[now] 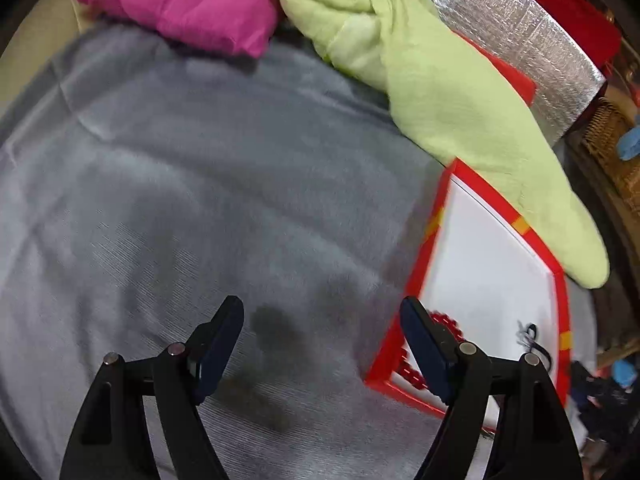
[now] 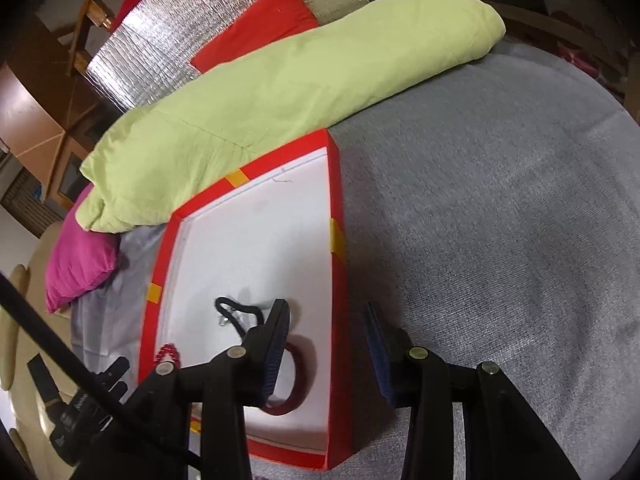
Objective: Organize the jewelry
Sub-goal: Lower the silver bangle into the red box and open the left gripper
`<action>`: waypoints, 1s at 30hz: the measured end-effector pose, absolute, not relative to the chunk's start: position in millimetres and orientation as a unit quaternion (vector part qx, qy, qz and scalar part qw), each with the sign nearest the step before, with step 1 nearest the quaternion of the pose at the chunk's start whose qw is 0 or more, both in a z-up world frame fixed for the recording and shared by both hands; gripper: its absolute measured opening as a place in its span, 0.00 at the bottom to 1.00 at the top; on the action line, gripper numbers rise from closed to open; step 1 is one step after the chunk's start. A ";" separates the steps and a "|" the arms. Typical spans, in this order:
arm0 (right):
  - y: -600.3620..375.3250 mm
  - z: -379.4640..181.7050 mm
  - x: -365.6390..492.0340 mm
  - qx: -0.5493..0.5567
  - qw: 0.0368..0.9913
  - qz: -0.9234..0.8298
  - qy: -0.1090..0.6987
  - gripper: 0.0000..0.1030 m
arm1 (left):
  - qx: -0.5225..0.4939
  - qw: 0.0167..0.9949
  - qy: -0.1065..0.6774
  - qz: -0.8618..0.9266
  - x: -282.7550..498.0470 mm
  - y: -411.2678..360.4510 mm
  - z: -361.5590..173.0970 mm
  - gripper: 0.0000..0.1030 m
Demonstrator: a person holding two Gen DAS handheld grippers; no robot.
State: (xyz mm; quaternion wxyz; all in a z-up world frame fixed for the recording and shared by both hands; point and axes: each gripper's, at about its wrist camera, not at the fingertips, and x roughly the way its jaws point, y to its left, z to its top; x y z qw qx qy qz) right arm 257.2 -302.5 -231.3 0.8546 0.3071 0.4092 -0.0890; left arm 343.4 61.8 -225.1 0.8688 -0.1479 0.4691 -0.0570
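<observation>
A red box (image 2: 338, 200) with a white floor lies on a grey cloth (image 2: 480, 240). Inside it are a dark red bangle (image 2: 304, 380), a black cord piece (image 2: 240, 308) and a red bead string (image 2: 168, 350). My right gripper (image 2: 326, 314) hovers open over the box's right wall, its left finger above the bangle and nothing between the pads. My left gripper (image 1: 322, 312) stands wide open and empty over the grey cloth (image 1: 200, 200), just left of the box (image 1: 424, 256). The bead string (image 1: 446, 320) and the black cord piece (image 1: 530, 334) show past its right finger.
A long green pillow (image 2: 280, 88) rests against the box's far edge, with a pink pillow (image 2: 80, 268) beside it. Behind them lie silver foil sheeting (image 2: 160, 60) and a red cushion (image 2: 260, 28). Black gear (image 2: 80, 400) sits at the lower left of the right wrist view.
</observation>
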 end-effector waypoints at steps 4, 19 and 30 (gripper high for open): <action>-299.6 -239.6 263.2 0.296 0.852 -0.095 0.421 0.29 | -0.161 0.851 0.487 -0.112 341.6 47.6 -232.0 0.78; -293.6 -247.6 276.1 0.258 0.862 -0.099 0.425 0.20 | -0.107 0.837 0.500 -0.192 327.7 -2.0 -238.2 0.78; -293.6 -248.6 279.2 0.255 0.864 -0.096 0.424 0.20 | -0.095 0.836 0.501 -0.201 320.0 -5.6 -236.2 0.78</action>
